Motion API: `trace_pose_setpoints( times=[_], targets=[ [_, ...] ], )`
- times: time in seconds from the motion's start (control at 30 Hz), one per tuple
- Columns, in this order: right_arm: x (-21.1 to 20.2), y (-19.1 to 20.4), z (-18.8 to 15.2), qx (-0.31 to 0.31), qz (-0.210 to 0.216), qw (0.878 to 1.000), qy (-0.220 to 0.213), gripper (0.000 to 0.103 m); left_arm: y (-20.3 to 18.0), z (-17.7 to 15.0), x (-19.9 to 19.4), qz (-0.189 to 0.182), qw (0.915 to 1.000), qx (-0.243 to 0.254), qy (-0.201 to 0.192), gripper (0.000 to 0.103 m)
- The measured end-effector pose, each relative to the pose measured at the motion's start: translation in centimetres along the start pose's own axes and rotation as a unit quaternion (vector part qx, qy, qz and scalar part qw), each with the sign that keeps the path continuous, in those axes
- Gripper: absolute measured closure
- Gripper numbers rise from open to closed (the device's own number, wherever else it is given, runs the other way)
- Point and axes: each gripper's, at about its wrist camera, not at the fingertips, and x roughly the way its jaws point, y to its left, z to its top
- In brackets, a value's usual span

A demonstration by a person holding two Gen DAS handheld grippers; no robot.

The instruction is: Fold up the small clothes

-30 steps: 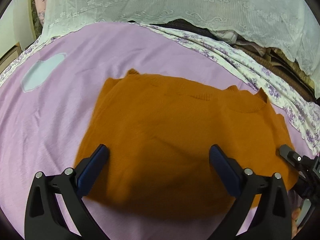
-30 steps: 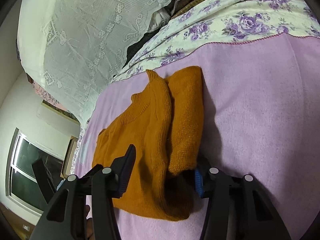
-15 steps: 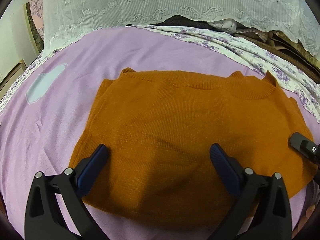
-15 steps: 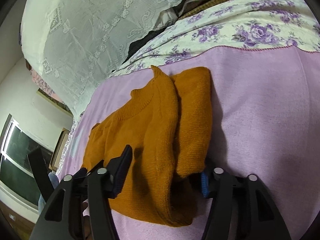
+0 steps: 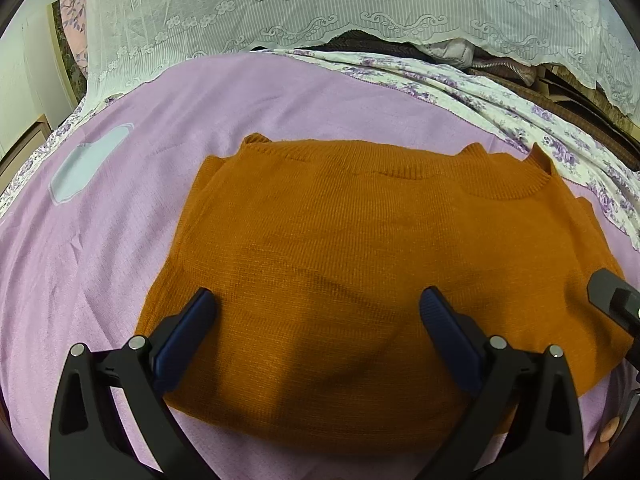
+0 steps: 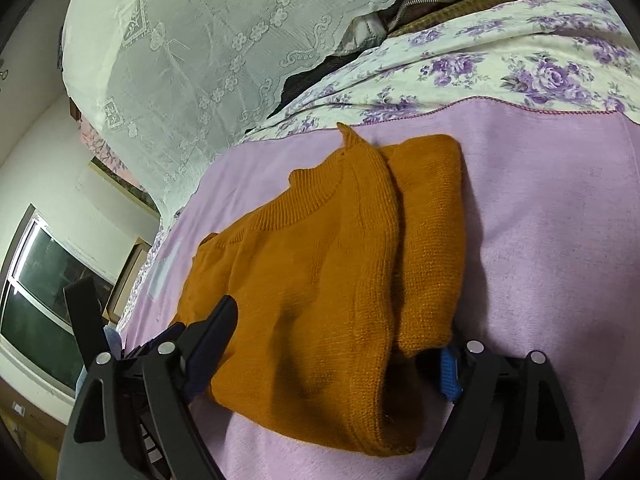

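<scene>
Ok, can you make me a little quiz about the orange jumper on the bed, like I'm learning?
1. True or false: the orange knitted jumper lies on a lilac bed cover.
2. What are the left gripper and right gripper doing? A) both open B) both shut C) one of each
3. Fill in: behind the bed hangs a white ____ cloth.

Key: 1 true; 2 A; 3 lace.

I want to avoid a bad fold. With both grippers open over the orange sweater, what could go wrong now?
1. The folded sleeve lies loose along the orange sweater; a grab by the right gripper might pull it open.
2. The left gripper straddles the middle of the cloth, not an edge, so closing there may pinch only the top layer and bunch it.
</scene>
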Motion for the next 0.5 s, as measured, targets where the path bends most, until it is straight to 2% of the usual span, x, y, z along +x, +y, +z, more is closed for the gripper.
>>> trace_pose_setpoints(
  times=[0.03, 0.07, 0.1, 0.17, 0.27, 0.4, 0.5],
  targets=[
    [-0.2, -0.1, -0.1, 0.002, -0.006, 1.000, -0.004, 0.023, 0.0, 0.0, 0.0, 0.000, 1.0000, 0.000, 0.000, 0.004],
    [-0.2, -0.2, -0.1, 0.006, -0.011, 1.000, -0.007, 0.035, 0.0, 0.0, 0.0, 0.000, 1.0000, 0.000, 0.000, 0.004],
    [-0.4, -0.5, -0.1, 0.014, -0.014, 1.000, -0.011, 0.042, 0.0, 0.0, 0.0, 0.000, 1.0000, 0.001, 0.001, 0.004],
    [-0.6, -1.4, -0.1, 0.035, -0.004, 0.999, -0.014, 0.067, 0.0, 0.0, 0.0, 0.001, 1.0000, 0.002, 0.000, 0.004],
    [-0.7, -1.7, -0.1, 0.044, 0.012, 0.999, -0.014, 0.074, -0.1, 0.0, 0.0, 0.002, 1.0000, 0.008, 0.000, 0.004],
    [-0.7, -1.5, -0.2, 0.038, 0.010, 0.999, -0.016, 0.075, -0.3, 0.1, -0.1, 0.002, 0.9999, 0.013, -0.004, 0.004],
    [-0.6, -1.9, -0.2, 0.049, 0.015, 0.999, -0.013, 0.075, 0.0, -0.1, -0.9, -0.011, 0.9997, 0.017, -0.010, 0.011]
  ],
)
